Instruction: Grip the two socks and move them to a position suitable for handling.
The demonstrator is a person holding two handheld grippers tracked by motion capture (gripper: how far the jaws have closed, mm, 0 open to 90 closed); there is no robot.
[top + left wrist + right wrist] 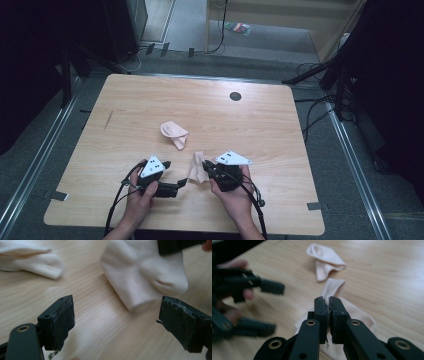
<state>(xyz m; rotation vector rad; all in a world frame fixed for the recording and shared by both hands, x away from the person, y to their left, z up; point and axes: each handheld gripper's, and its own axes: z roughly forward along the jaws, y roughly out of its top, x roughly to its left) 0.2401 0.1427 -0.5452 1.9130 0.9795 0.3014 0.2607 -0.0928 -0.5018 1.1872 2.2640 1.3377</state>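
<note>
On the wooden table [125, 100] lie a far sock [174, 134] and a near sock [198, 169], the latter pinched by the closed right gripper [329, 305], so the wide-open, empty left gripper [116, 322] should probably approach its free end squarely.

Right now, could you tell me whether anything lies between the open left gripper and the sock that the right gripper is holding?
Nothing visible does. The left gripper has its jaws wide apart, with bare table between them and the near sock, which the right gripper pinches. The second sock lies farther off, apart.
</note>
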